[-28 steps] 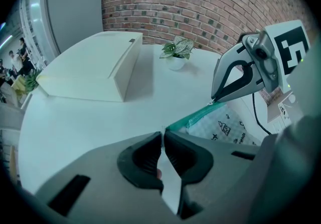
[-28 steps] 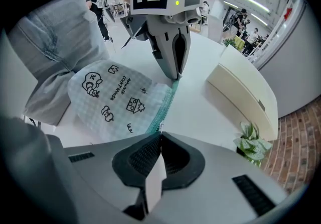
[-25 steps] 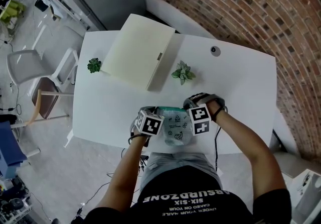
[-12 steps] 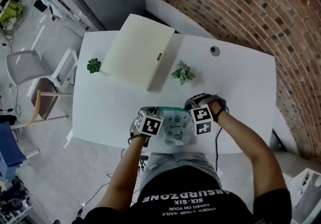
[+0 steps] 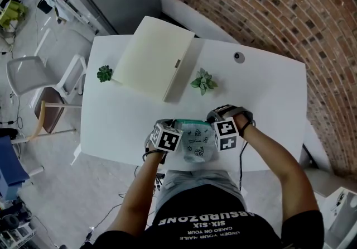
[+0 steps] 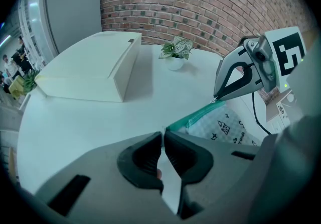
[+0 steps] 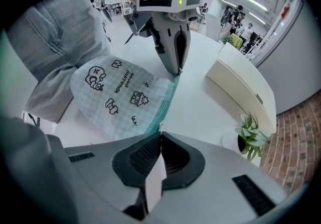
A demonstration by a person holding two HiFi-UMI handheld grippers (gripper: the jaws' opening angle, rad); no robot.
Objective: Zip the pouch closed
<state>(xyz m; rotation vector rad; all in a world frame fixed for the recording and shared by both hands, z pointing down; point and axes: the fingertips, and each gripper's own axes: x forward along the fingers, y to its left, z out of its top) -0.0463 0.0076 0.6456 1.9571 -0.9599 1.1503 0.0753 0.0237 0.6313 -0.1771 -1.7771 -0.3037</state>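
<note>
**Left gripper** (image 6: 162, 135): the jaws are drawn in to a hairline gap. Their tips pinch the end of the pouch (image 7: 118, 95) where the teal zip (image 7: 166, 101) starts. The hold is on the corner fabric only. The rest of the pouch lies ahead and to the right of these jaws, flat on the table (image 5: 268, 91).

**Right gripper** (image 7: 159, 136): the jaws are fully together, with the small metal pull (image 7: 158, 127) nipped at their very tips. From these jaws the zip runs straight ahead to the left gripper's tips at its far end. The pouch body, checked and printed with black doodles, spreads to the left of that line. It reaches toward the table's near edge and the person's legs (image 7: 50, 37).

Both grippers point steeply down, one at each end of the zip, which lies in a straight line between them. How much of the zip is closed cannot be told.

Well apart from the left jaws stand a cream box (image 6: 95, 67), ahead and to the left, and a potted plant (image 6: 175, 52), straight ahead. Neither touches the pouch.
</note>
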